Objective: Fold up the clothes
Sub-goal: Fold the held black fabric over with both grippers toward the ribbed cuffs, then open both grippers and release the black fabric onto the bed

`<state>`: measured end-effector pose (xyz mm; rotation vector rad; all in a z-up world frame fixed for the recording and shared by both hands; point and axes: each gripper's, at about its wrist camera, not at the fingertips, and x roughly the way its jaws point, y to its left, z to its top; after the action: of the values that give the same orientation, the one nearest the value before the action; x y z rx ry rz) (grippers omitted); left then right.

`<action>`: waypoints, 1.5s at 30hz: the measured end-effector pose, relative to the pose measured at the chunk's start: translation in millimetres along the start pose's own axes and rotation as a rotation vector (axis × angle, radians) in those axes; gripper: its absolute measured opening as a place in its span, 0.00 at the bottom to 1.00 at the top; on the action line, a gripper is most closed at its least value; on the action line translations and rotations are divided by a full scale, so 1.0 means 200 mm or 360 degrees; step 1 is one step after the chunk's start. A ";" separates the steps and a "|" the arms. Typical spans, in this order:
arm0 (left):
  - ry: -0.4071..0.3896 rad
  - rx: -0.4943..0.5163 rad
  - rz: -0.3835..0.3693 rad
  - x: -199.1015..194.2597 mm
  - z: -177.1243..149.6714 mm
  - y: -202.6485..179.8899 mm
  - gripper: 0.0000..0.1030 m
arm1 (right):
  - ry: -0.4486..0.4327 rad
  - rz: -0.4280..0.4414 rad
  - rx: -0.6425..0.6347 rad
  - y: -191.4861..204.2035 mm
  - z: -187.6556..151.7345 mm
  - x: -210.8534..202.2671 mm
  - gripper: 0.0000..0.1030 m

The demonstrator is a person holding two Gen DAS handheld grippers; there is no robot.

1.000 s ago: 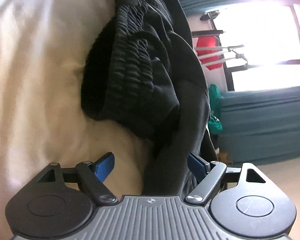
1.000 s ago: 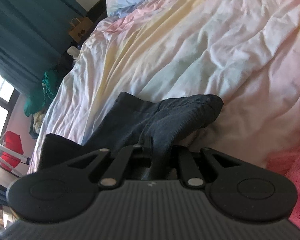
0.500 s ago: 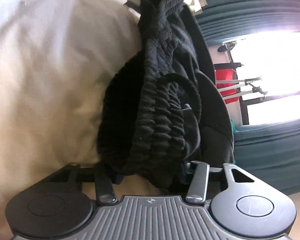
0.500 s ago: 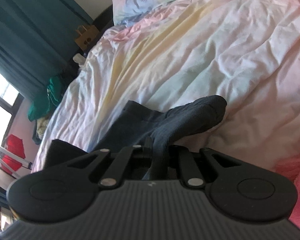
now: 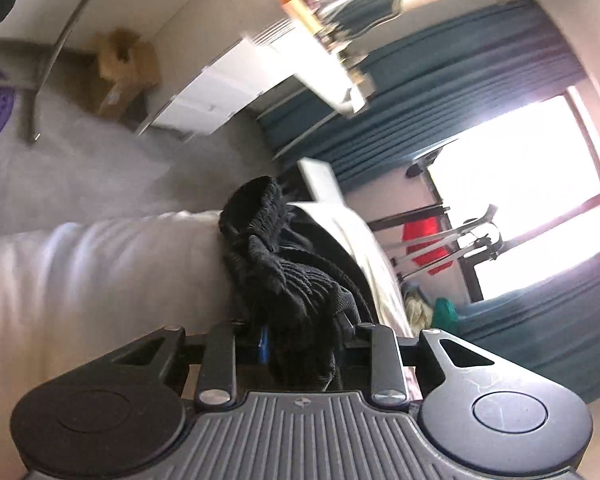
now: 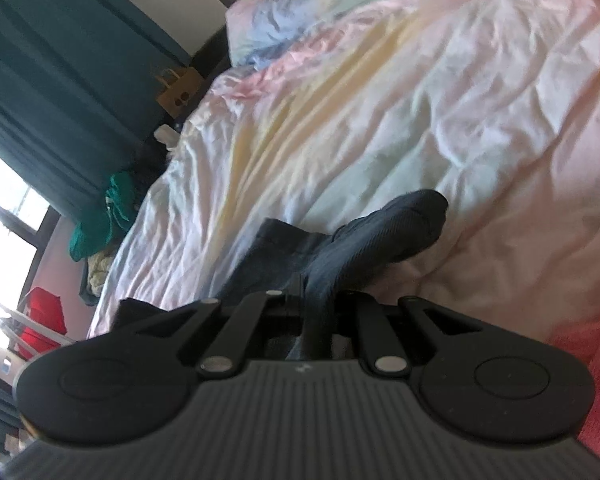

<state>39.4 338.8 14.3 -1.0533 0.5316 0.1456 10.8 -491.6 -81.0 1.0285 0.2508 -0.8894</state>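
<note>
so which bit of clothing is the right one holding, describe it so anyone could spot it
On the pastel rumpled duvet, look at the near edge where the right hand-held gripper is shut. The dark grey ribbed garment pinched there is the only dark thing lying on that pale bedding.

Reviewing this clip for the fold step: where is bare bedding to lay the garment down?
Right wrist view: open pastel duvet lies beyond the dark garment clamped in the right gripper, up to the pillow. Crowded: the left bed edge by the green clothes. The left gripper also grips black fabric.
</note>
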 end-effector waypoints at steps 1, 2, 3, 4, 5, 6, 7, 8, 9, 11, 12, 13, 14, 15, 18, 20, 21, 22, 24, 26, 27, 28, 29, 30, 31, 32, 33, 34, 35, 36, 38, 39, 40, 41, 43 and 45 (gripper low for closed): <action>0.0041 0.0008 0.0044 -0.06 0.03 0.04 0.29 | -0.0043 0.0014 -0.0011 0.01 0.00 -0.02 0.08; 0.0081 0.0016 0.0087 -0.11 0.06 0.08 0.29 | -0.0101 0.0030 -0.0027 0.01 0.01 -0.05 0.08; 0.0119 0.0016 0.0135 -0.10 0.07 0.11 0.29 | -0.0166 0.0041 -0.0051 0.02 0.02 -0.09 0.08; 0.0139 0.0009 0.0169 -0.14 0.06 0.13 0.29 | -0.0232 0.0052 -0.0075 0.03 0.02 -0.12 0.08; 0.0165 0.0007 0.0205 -0.13 0.05 0.15 0.29 | -0.0292 0.0054 -0.0094 0.03 0.03 -0.16 0.08; 0.0185 0.0008 0.0231 -0.17 0.01 0.21 0.30 | -0.0333 0.0024 -0.0099 0.02 0.03 -0.18 0.08; 0.0200 0.0014 0.0263 -0.18 0.00 0.24 0.31 | -0.0356 -0.0039 -0.0083 0.01 0.03 -0.20 0.08; 0.0214 0.0021 0.0294 -0.19 -0.02 0.27 0.31 | -0.0349 -0.0122 -0.0043 -0.03 0.04 -0.21 0.08; 0.0229 0.0028 0.0318 -0.19 -0.02 0.28 0.32 | -0.0311 -0.0202 0.0007 -0.07 0.03 -0.20 0.08; 0.0258 0.0031 0.0365 -0.18 -0.02 0.32 0.34 | -0.0172 -0.0376 0.0133 -0.16 0.03 -0.14 0.08; 0.0277 0.0053 0.0381 -0.18 -0.02 0.31 0.36 | -0.0097 -0.0456 0.0186 -0.21 0.02 -0.10 0.08; 0.0285 0.0085 0.0385 -0.16 -0.02 0.32 0.37 | -0.0024 -0.0504 0.0216 -0.25 0.02 -0.07 0.08; 0.0288 0.0109 0.0386 -0.17 -0.03 0.31 0.39 | 0.0003 -0.0512 0.0250 -0.27 0.02 -0.05 0.08; 0.0297 0.0143 0.0387 -0.12 -0.03 0.30 0.41 | 0.0031 -0.0519 0.0284 -0.30 0.02 -0.04 0.08; 0.0301 0.0265 0.0416 -0.08 -0.04 0.24 0.47 | 0.0016 -0.0506 0.0294 -0.28 0.04 -0.06 0.10; 0.0266 0.0362 0.0453 -0.12 -0.04 0.20 0.49 | -0.0068 -0.0446 0.0235 -0.22 0.07 -0.13 0.11; 0.0238 0.0416 0.0467 -0.15 -0.04 0.17 0.55 | -0.0125 -0.0415 0.0197 -0.18 0.08 -0.17 0.11; 0.0206 0.0483 0.0473 -0.18 -0.04 0.14 0.65 | -0.0196 -0.0397 0.0146 -0.14 0.09 -0.22 0.16; 0.0101 0.0664 0.0492 -0.26 -0.07 0.05 0.79 | -0.0380 -0.0396 0.0046 -0.07 0.09 -0.31 0.39; 0.0000 0.0843 0.0514 -0.32 -0.12 -0.05 0.80 | -0.0545 -0.0378 -0.0019 -0.03 0.09 -0.39 0.75; -0.0027 0.0910 0.0510 -0.33 -0.15 -0.10 0.81 | -0.0600 -0.0351 -0.0063 0.00 0.08 -0.42 0.77; -0.0047 0.0962 0.0493 -0.34 -0.18 -0.15 0.84 | -0.0629 -0.0307 -0.0129 0.03 0.07 -0.44 0.77; -0.0060 0.0992 0.0449 -0.33 -0.22 -0.20 0.86 | -0.0647 -0.0254 -0.0194 0.07 0.06 -0.46 0.77; -0.0073 0.1020 0.0403 -0.33 -0.26 -0.25 0.90 | -0.0636 -0.0181 -0.0259 0.10 0.05 -0.48 0.77; -0.0080 0.1034 0.0356 -0.32 -0.30 -0.29 0.93 | -0.0622 -0.0102 -0.0323 0.13 0.03 -0.49 0.77; -0.0096 0.1071 0.0315 -0.30 -0.35 -0.34 0.93 | -0.0594 -0.0008 -0.0386 0.16 0.01 -0.51 0.77; -0.0113 0.1110 0.0275 -0.28 -0.41 -0.39 0.94 | -0.0555 0.0082 -0.0454 0.19 -0.02 -0.52 0.77; -0.0126 0.1165 0.0238 -0.27 -0.46 -0.45 0.95 | -0.0519 0.0148 -0.0518 0.22 -0.04 -0.53 0.76; -0.0139 0.1221 0.0203 -0.24 -0.53 -0.50 0.96 | -0.0482 0.0212 -0.0583 0.26 -0.07 -0.54 0.76; -0.0144 0.1274 0.0163 -0.21 -0.60 -0.57 0.96 | -0.0446 0.0269 -0.0649 0.29 -0.10 -0.54 0.76; -0.0127 0.1386 0.0087 -0.15 -0.75 -0.69 0.96 | -0.0379 0.0389 -0.0775 0.35 -0.16 -0.55 0.76; -0.0119 0.1431 0.0063 -0.12 -0.82 -0.74 0.96 | -0.0354 0.0439 -0.0829 0.38 -0.20 -0.57 0.76; -0.0107 0.1466 0.0033 -0.08 -0.88 -0.80 0.97 | -0.0331 0.0486 -0.0881 0.40 -0.24 -0.59 0.76; -0.0095 0.1502 0.0002 -0.05 -0.95 -0.85 0.97 | -0.0311 0.0526 -0.0930 0.42 -0.28 -0.60 0.76; -0.0062 0.1544 -0.0072 0.04 -1.06 -0.92 0.98 | -0.0270 0.0605 -0.1027 0.46 -0.36 -0.62 0.76; -0.0038 0.1594 -0.0126 0.13 -1.17 -0.98 0.98 | -0.0238 0.0661 -0.1112 0.49 -0.43 -0.65 0.76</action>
<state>51.4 37.5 66.0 -0.0929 0.4528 -0.1738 18.8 -331.4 9.2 0.3373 0.1894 -0.4370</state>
